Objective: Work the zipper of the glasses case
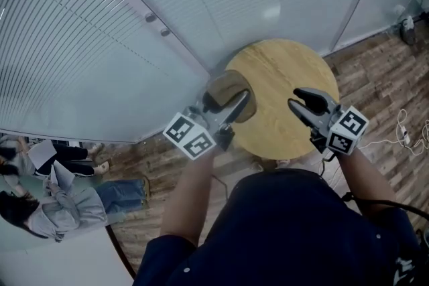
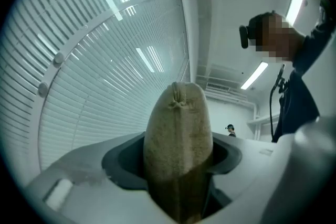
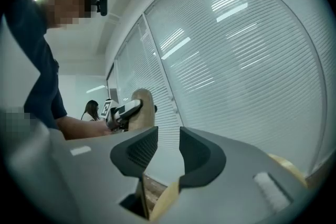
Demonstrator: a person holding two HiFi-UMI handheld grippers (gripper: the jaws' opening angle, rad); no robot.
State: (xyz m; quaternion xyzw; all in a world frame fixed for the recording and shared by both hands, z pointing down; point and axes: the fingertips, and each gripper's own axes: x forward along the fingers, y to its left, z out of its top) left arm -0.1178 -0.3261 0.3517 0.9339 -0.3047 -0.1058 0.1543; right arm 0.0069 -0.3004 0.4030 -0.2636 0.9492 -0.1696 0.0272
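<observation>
A tan fabric glasses case (image 1: 226, 89) is held over the left edge of the round wooden table (image 1: 285, 77). My left gripper (image 1: 232, 106) is shut on it. In the left gripper view the case (image 2: 178, 134) stands upright between the jaws and fills the gap, its stitched end pointing up. My right gripper (image 1: 301, 99) hovers over the table's right half, apart from the case, jaws a little open with nothing between them. The right gripper view looks past its own dark pads (image 3: 139, 152) to the case (image 3: 144, 107) and the left gripper (image 3: 122, 113) beyond.
A curved glass wall with blinds (image 1: 134, 23) runs close behind the table. Wooden flooring (image 1: 382, 77) surrounds it, with white cables (image 1: 405, 134) at the right. People (image 1: 53, 197) sit at the lower left.
</observation>
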